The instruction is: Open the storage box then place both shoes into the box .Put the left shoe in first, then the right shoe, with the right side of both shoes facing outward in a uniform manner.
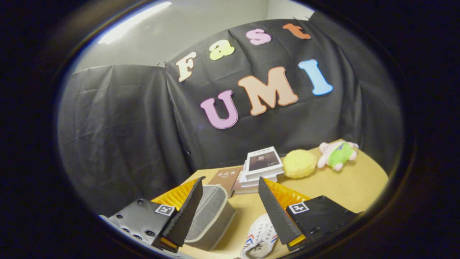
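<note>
My gripper (230, 190) hangs above the wooden table (352, 187), open, with a wide gap and nothing between its fingers. Below the left finger (185, 214) lies a grey fabric storage box (210, 216) with a pale rim; its lid looks shut. A white shoe (260, 237) with red and blue marks lies on the table beside the right finger (275, 212), partly hidden by it. The second shoe is hidden.
Beyond the fingers a stack of books (260, 165) rests near the booth wall, with a brown book (224, 178) lying flat to its left. A yellow round plush (299, 163) and a pink and green plush toy (337, 154) sit further right.
</note>
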`<state>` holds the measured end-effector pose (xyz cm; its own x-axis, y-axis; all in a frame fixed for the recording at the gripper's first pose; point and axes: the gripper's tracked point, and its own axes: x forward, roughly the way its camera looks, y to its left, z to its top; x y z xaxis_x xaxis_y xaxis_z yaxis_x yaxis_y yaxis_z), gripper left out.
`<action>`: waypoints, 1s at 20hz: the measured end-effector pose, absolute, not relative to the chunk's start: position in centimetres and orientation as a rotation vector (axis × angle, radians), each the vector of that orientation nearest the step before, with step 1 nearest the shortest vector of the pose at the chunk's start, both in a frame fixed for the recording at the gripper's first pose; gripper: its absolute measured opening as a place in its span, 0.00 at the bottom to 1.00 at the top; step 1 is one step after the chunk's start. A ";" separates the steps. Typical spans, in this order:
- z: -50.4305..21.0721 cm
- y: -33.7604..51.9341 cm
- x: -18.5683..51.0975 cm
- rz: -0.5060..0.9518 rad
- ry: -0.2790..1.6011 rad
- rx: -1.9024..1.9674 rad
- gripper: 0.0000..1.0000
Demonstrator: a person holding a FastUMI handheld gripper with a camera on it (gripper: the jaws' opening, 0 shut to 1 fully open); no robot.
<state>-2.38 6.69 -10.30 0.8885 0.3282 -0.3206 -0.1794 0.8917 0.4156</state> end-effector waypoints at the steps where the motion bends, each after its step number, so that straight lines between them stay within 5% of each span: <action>1: -11.1 7.2 -2.7 0.284 0.430 0.413 0.98; 20: -21.6 16.2 -8.5 0.459 0.928 1.005 1.00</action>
<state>-8.47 16.18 -21.57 0.5509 0.7062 -0.4446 0.0750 0.4888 0.8692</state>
